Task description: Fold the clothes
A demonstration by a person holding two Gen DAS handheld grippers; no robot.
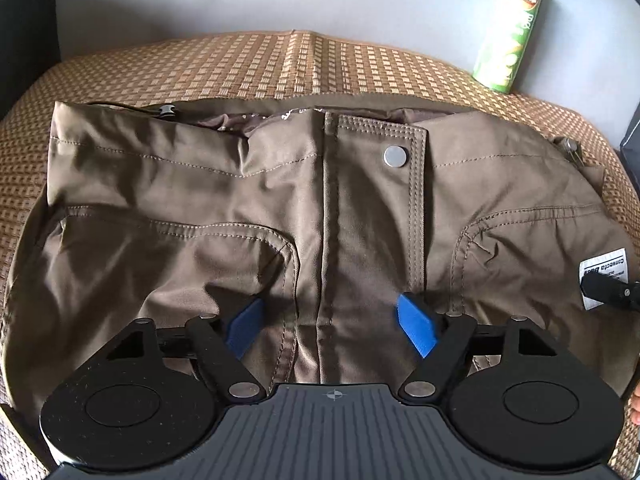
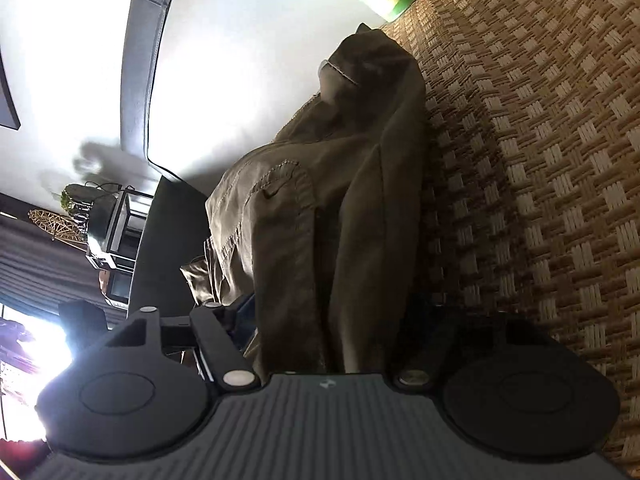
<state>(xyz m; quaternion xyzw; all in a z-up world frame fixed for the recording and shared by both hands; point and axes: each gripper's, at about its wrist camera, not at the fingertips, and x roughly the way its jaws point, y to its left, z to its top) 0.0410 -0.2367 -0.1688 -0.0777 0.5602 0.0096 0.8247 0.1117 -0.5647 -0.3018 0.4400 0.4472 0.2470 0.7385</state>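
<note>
garment: brown trousers [image 1: 320, 220] lay waistband-up and fairly flat on the woven mat [image 1: 240, 64], snap button [image 1: 394, 157] near the fly; one side edge was bunched and lifted in the right wrist view.
step: likely setting up a fold, judging by both grippers at the cloth.
how to do it well: pinch one clean layer at the edge, keep the fly seam straight, carry the side over evenly, don't drag the waistband out of line.
left gripper [image 1: 332, 326]: jaws wide apart, blue pads [image 1: 416, 328] either side of the fly seam, hovering at or just on the fabric; nothing pinched.
right gripper [image 2: 332, 320]: jaws straddled the raised trouser edge [image 2: 320, 200]; far pad in shadow, so couldn't tell if it was pressing or only around the cloth.
clutter: green chips can [image 1: 512, 28] stood near the mat's back corner, apart from the trousers.
risk: slippery cloth could slide off the pads.
</note>
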